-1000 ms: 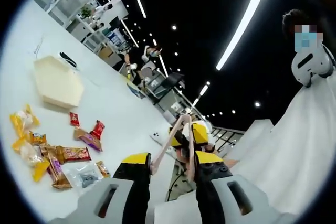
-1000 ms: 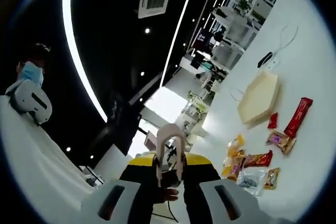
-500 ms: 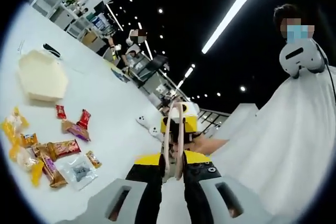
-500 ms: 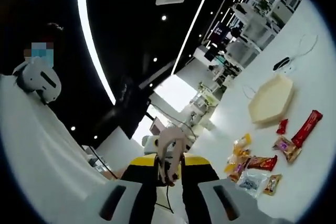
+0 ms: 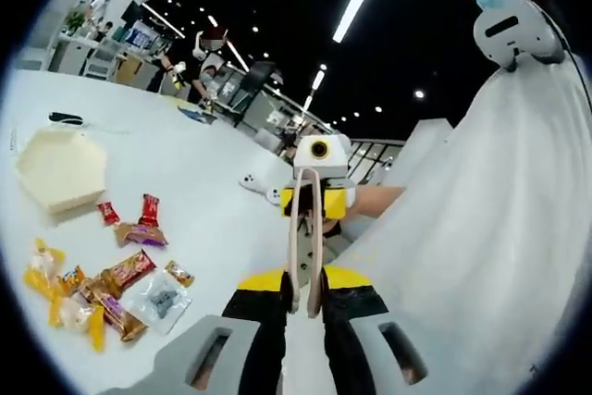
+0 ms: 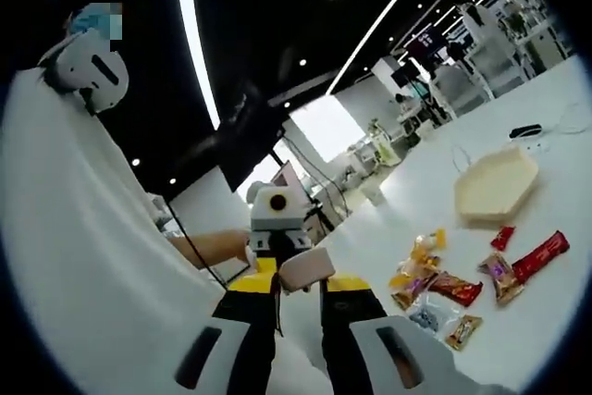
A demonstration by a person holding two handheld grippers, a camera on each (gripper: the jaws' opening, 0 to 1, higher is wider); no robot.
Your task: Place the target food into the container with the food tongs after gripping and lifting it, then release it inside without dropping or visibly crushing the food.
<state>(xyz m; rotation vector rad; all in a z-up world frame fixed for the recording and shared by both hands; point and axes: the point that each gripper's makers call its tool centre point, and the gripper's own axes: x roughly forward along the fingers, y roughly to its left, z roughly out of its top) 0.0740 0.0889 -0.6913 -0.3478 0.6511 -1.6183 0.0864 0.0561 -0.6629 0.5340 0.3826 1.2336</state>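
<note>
Your left gripper (image 5: pixel 303 307) points up and out over the white table (image 5: pixel 199 182), well above it, with its jaws drawn close on the pink food tongs (image 5: pixel 306 228). The tongs stand upright between the jaws, their two arms nearly parallel and joined in a loop at the top. Straight beyond that loop your right gripper (image 5: pixel 319 178) faces back at you, held up at about the same height, with a bare forearm behind it running toward the white garment that covers the right side of the left gripper view.

In the right gripper view, your right gripper (image 6: pixel 298 307) is likewise raised and tilted, so the table (image 6: pixel 388 238) slopes away to the right. Its jaws are close together on the rounded end of the tongs (image 6: pixel 305 268), which sits just above the jaw tips. Your left gripper (image 6: pixel 275 219) shows directly beyond, with a hand (image 6: pixel 217 247) behind it. So both of you hold the same tool, one at each end, off the table.

The food lies untouched on the table to your left: a scatter of snack packets (image 5: pixel 116 275), among them a red one, a clear pouch and several yellow ones. The pale hexagonal container (image 5: pixel 60 168) sits farther out, apart from the packets, lying flat. In the right gripper view the same packets (image 6: pixel 444 284) lie nearer, with the container (image 6: pixel 495 185) beyond them.
</note>
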